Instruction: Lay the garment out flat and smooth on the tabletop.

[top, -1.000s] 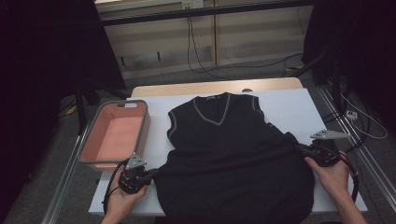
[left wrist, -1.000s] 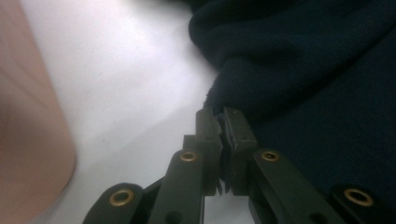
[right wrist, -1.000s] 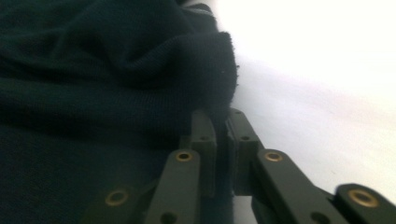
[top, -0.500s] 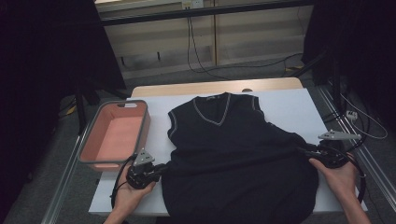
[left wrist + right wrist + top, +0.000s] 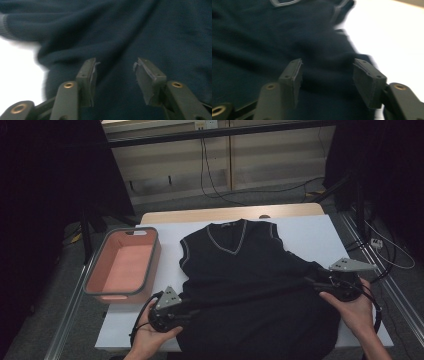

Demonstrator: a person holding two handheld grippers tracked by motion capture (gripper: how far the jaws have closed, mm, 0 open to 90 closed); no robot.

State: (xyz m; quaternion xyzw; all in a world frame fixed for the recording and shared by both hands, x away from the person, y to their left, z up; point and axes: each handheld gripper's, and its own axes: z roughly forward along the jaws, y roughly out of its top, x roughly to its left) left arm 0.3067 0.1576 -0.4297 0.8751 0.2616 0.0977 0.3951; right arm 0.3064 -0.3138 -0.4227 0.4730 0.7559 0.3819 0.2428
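At the centre of the high view, a dark sleeveless sweater (image 5: 250, 285) with a pale-trimmed V-neck lies flat on the white table (image 5: 320, 232), neck toward the top of the frame. The left gripper (image 5: 192, 310) sits at the sweater's lower left edge and the right gripper (image 5: 310, 281) at its right edge. Both grippers' 2 jaws have just been opening and stand apart, released, with no fabric pinched between them; a pink basket (image 5: 122, 265) rests at the left.

Dim high view, dark surroundings, motion-blurred gripper views, glaring white tabletop
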